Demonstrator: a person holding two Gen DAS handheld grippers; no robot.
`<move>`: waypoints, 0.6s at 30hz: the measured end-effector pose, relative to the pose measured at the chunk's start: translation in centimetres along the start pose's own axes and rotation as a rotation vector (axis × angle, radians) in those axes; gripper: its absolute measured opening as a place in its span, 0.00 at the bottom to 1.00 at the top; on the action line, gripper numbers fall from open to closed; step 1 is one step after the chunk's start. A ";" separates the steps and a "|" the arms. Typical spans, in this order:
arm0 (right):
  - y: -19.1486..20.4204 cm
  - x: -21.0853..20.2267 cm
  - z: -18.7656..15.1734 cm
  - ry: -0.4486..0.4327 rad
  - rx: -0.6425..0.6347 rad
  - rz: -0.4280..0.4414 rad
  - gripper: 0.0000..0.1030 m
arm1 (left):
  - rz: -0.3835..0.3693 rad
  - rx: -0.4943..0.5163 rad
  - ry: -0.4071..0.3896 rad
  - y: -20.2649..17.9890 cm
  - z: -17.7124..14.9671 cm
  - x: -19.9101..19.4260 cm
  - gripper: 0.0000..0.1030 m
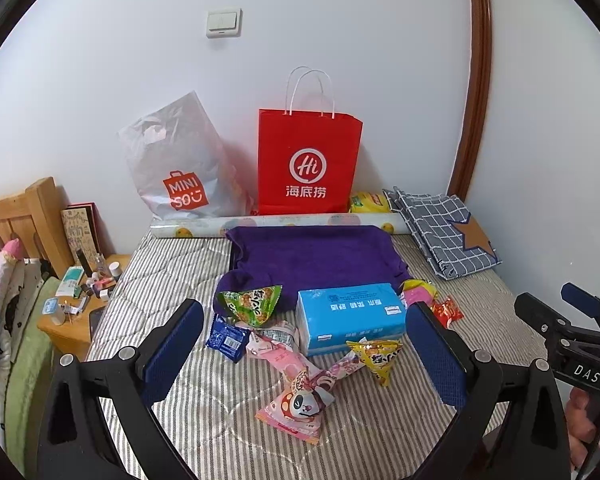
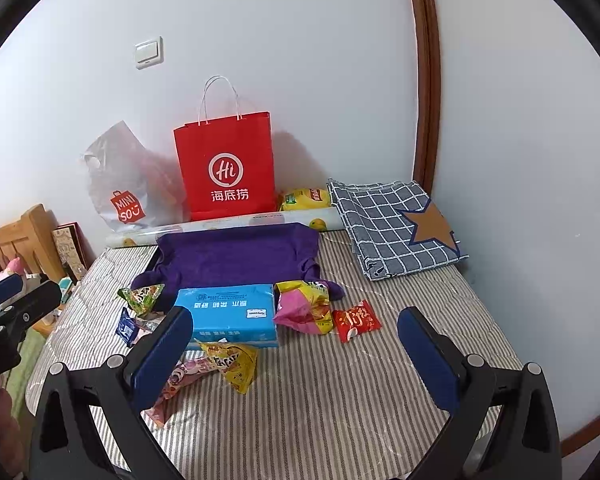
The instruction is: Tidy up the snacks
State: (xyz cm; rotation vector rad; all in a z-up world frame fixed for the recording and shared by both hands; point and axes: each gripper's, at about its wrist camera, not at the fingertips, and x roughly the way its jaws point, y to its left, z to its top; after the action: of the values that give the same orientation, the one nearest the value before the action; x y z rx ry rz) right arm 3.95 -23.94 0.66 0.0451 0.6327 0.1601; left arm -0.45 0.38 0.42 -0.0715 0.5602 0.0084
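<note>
Several snack packets lie on a striped mattress (image 1: 172, 280) around a blue tissue pack (image 1: 350, 318): a green triangular packet (image 1: 250, 304), a dark blue one (image 1: 226, 338), pink packets (image 1: 296, 404), a yellow triangular packet (image 1: 376, 356), a small red packet (image 2: 355, 320) and a yellow-pink bag (image 2: 304, 306). My left gripper (image 1: 304, 336) is open and empty above the pink packets. My right gripper (image 2: 296, 344) is open and empty, hovering over the mattress right of the yellow packet (image 2: 234, 362). The tissue pack also shows in the right wrist view (image 2: 228, 314).
A purple cloth (image 1: 316, 258) lies behind the snacks. A red paper bag (image 1: 308, 164), a grey plastic bag (image 1: 180, 164) and a paper roll (image 1: 276, 226) stand along the wall. A checked cloth (image 2: 396, 224) lies at the right. A cluttered nightstand (image 1: 84, 300) stands at the left.
</note>
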 end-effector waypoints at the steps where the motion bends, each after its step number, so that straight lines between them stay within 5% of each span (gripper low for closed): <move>1: 0.0 0.0 0.0 -0.001 0.002 0.000 1.00 | 0.000 0.000 0.001 0.0 0.0 0.0 0.97; 18: 0.4 -0.4 -0.3 -0.016 -0.001 0.015 1.00 | 0.008 -0.012 -0.008 0.3 -0.3 -0.2 0.97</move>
State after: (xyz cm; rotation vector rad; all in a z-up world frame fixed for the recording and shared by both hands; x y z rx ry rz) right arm 3.35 -23.58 0.67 0.0500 0.6163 0.1741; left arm -0.84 0.71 0.25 -0.0814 0.5527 0.0195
